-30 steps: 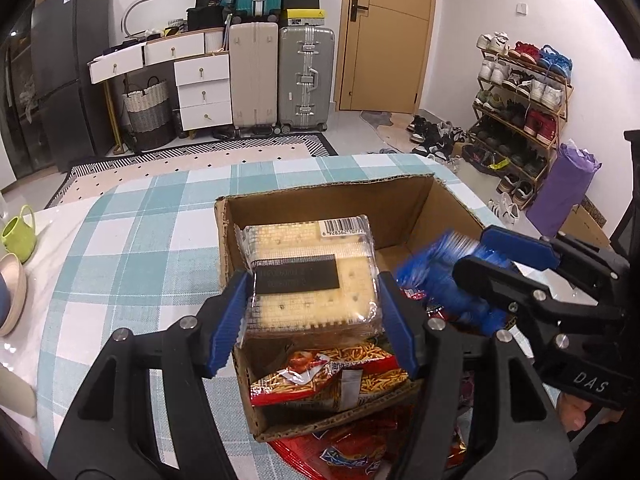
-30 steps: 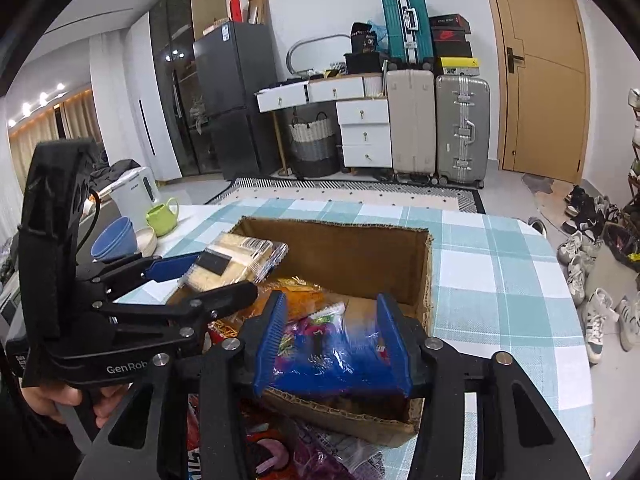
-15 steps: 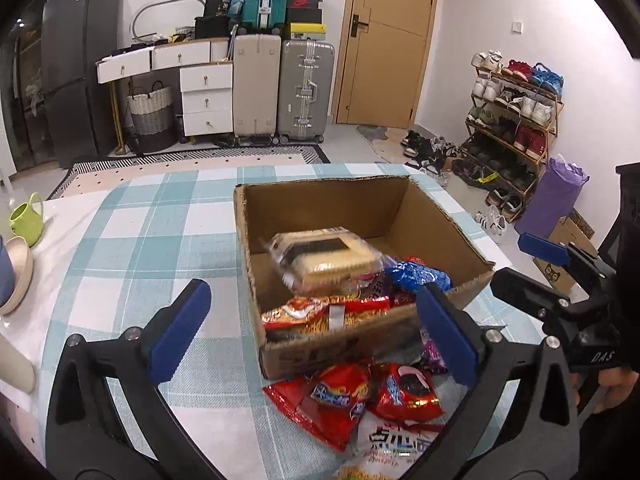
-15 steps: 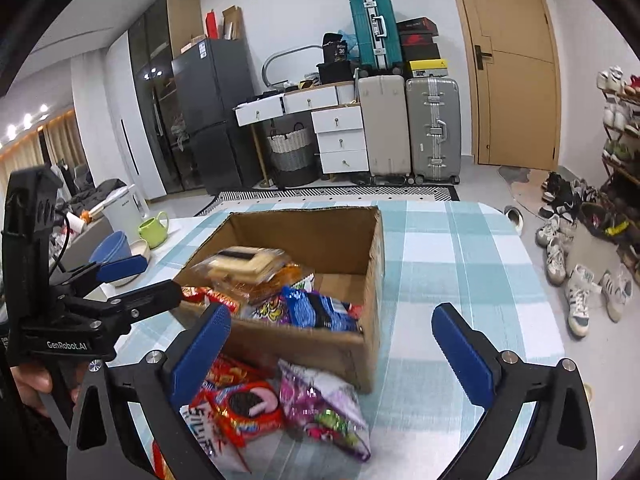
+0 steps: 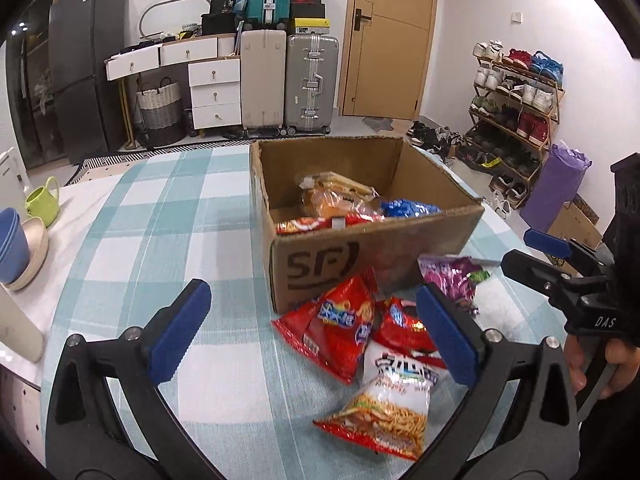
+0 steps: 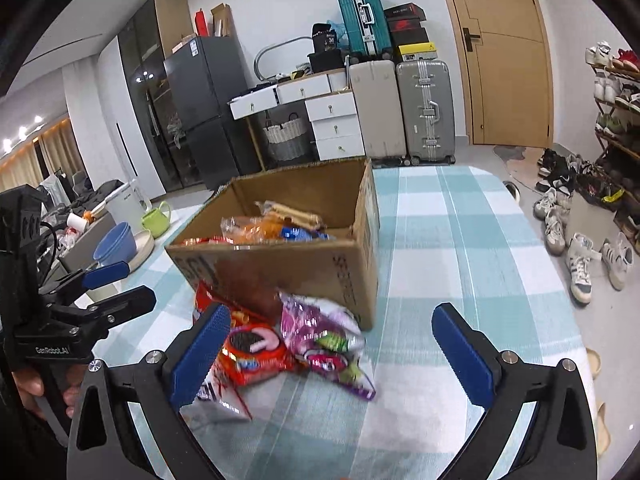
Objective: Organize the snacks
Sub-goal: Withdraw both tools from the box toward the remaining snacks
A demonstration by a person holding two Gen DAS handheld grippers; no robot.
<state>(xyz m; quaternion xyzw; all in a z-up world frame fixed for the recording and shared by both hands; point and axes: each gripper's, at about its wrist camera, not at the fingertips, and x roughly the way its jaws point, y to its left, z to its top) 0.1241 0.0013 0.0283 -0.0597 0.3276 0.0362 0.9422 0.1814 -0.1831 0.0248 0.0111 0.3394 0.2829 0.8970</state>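
Cardboard box [image 5: 372, 248] on the checked tablecloth [image 5: 168, 240], open at the top, already partly filled: a clear-wrapped biscuit pack [image 5: 340, 194], a blue packet [image 5: 408, 208] and a red noodle pack [image 5: 316, 225] inside, against the box's near wall. Long axis of the box running away toward the suitcases, printed short wall facing the cameras. Loose snacks heaped just in front of that printed wall: a red chip bag [image 5: 340, 332] lying flat and tilted, its length slanting from the box's near left corner outward; a white-and-red noodle bag [image 5: 384, 412] farther out from the box; a purple packet [image 6: 324, 336] by the box's near right corner, crumpled, its length slanting away from the box; a red cookie pack [image 6: 256, 354] touching it on the left. Left gripper [image 5: 316, 332] and right gripper [image 6: 332, 356] both with jaws spread wide, nothing between the pads, poised on the near side of the heap. Step in hand, by the look of it: between drops, reaching for the next items. Next move: jaws lowered astride one bag across its narrow width, closed on it, lifted over the box's near wall. Cups and bowls [image 5: 16, 248] well to the box's left, not involved.
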